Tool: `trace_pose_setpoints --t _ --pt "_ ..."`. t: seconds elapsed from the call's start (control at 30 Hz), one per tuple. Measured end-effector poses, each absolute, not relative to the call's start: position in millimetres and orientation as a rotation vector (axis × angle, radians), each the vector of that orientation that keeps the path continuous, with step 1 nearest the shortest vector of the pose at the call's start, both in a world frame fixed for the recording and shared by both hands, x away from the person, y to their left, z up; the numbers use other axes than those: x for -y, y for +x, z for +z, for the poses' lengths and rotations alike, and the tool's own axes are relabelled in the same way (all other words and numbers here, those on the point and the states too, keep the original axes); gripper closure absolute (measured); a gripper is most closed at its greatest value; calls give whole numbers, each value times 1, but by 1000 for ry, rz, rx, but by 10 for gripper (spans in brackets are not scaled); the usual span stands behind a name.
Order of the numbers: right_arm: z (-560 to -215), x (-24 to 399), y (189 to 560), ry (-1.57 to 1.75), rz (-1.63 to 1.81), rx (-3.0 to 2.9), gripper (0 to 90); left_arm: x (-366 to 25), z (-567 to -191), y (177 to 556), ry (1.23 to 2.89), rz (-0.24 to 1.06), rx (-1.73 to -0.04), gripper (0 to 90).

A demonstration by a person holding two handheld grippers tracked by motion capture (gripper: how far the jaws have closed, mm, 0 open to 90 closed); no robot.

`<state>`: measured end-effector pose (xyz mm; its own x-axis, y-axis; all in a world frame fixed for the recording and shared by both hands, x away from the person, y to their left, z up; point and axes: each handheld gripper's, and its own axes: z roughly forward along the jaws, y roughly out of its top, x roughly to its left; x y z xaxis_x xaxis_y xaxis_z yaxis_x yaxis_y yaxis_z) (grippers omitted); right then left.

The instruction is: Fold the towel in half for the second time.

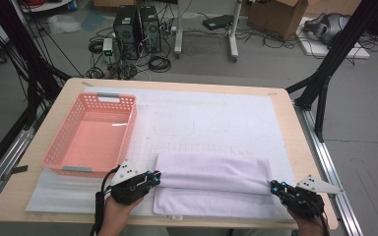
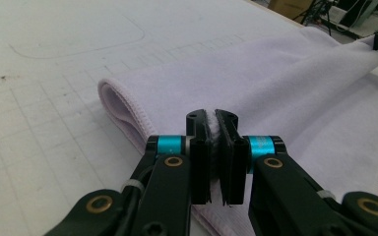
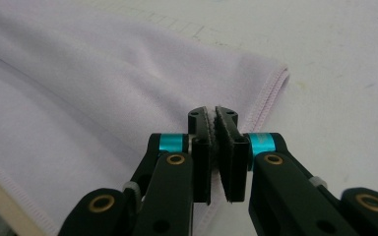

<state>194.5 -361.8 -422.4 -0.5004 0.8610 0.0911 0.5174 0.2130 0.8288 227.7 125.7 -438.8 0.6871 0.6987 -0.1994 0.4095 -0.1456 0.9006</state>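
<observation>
Towel (image 1: 211, 184), pale lilac and partly folded over itself, is lying along the near edge of a white gridded mat (image 1: 211, 123) on a wooden table (image 1: 295, 142), its upper layer being held up as a long roll above the flat lower layer. Left gripper (image 1: 156, 178) is clenching the towel's left end, its jaws pressed together on a pinch of fabric that is showing between them in the left gripper view (image 2: 215, 147), where the hemmed fold is curling open just beyond the tips. Right gripper (image 1: 274, 187) is gripping the towel's right end in the same way; in the right gripper view (image 3: 215, 147) a thin sliver of cloth is sitting between the closed jaws, with the stitched corner of the towel (image 3: 128, 98) lying just past them on the mat (image 3: 349, 59). The person's hands are entering from the near side of the towel, one at each end. Pink plastic basket (image 1: 92, 135) is standing on the mat to the far left of the towel, near but apart from it, with nothing visible inside. Beyond the towel, past the table's far edge, computer towers (image 1: 137, 29), cables and a cardboard box (image 1: 280, 17) are sitting on the grey floor.
</observation>
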Motion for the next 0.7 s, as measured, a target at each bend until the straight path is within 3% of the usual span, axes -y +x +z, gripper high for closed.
trace_pose_setpoints --t 0.27,0.37,0.47,0.7 --pt "-425 362 174 1283 1187 -2123 850 -127 -444 203 1798 292 -881 819" --pt "-428 363 168 1307 1156 -2150 812 -127 -445 199 1799 291 -909 633" --pt "-426 368 163 1333 1193 -2110 690 -130 -441 197 1750 307 -918 549" --pt "-411 370 158 1275 1211 -1959 659 -136 -433 197 1642 367 -903 510"
